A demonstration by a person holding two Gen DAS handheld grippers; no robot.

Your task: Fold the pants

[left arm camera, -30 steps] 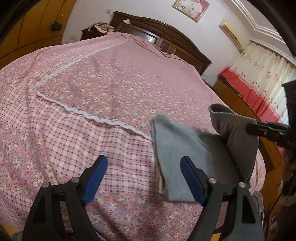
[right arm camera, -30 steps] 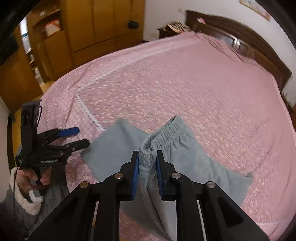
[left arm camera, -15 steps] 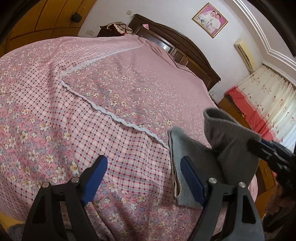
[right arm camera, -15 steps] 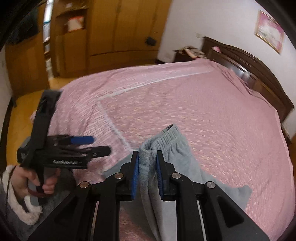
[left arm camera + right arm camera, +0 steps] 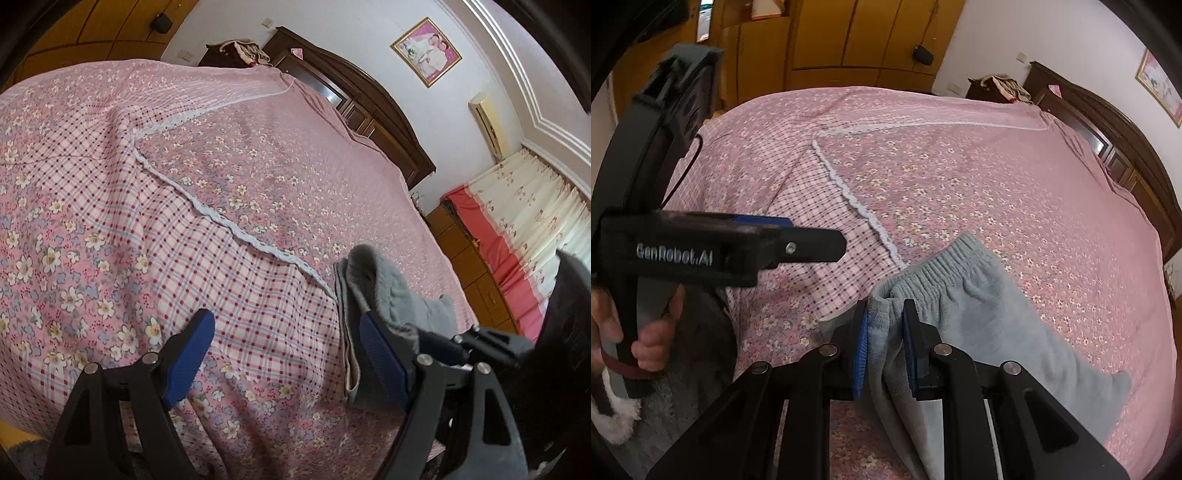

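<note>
The right gripper [image 5: 884, 343] is clamped on a bunched fold of the grey pants [image 5: 979, 325] just below the elastic waistband [image 5: 934, 269], its blue pads pressing the fleece from both sides. The main risk seems to lie in that grip: it takes only a narrow pinch of thick, soft cloth near the edge, so a quick pull could let the fabric slide out, or drag the lower layers along and spoil the fold. The pants lie near the foot corner of the bed, partly on the pink floral bedspread [image 5: 997, 166] and partly lifted by this gripper, with one leg trailing off to the right. The left gripper [image 5: 284, 354] hangs with its jaws spread wide and nothing between them, above the checked border of the cover and just beside the pants' left edge; in the right wrist view it is seen held level, pistol-style, in the person's left hand [image 5: 646, 332]. If it closes too low, it would likely catch the bedspread together with the pants. A white lace trim [image 5: 236, 229] runs diagonally between the two patterns.
</note>
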